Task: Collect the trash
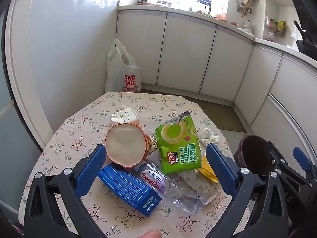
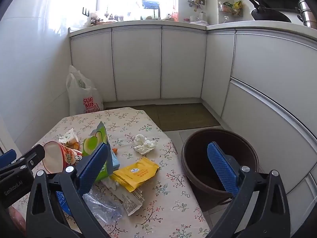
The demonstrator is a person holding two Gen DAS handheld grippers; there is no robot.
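Looking down through my left wrist camera, I see the left gripper [image 1: 155, 170] hanging over the trash pile with its jaws spread wide and nothing between them. The pile sits on the bench [image 1: 126, 103] with the floral cloth. A noodle cup [image 1: 126, 145] lies on its side, its open mouth turned toward my camera and its base pointing away to the right. A blue box [image 1: 129, 190] lies flat just below it, long axis running from upper left down to lower right. Beside it a crushed clear bottle [image 1: 170, 188] runs the same diagonal way, cap end toward the cup. The green onion-ring bag [image 1: 179, 144] lies with its torn top pointing away from me. A crumpled tissue [image 1: 209, 135] rests just right of the bag, and a squashed paper cup [image 1: 124, 117] lies behind the noodle cup.

My right gripper [image 2: 158, 170] also has its jaws spread, holding nothing; its left finger is over the pile and its right finger over the brown bin [image 2: 198, 138]. Only the right view shows the bin's open mouth on the floor just beside the bench edge, and the whole yellow packet [image 2: 136, 171], which the left view shows as a mere corner. The right view hides most of the blue box behind the finger. A white shopping bag [image 2: 83, 97] stands on the floor behind the bench
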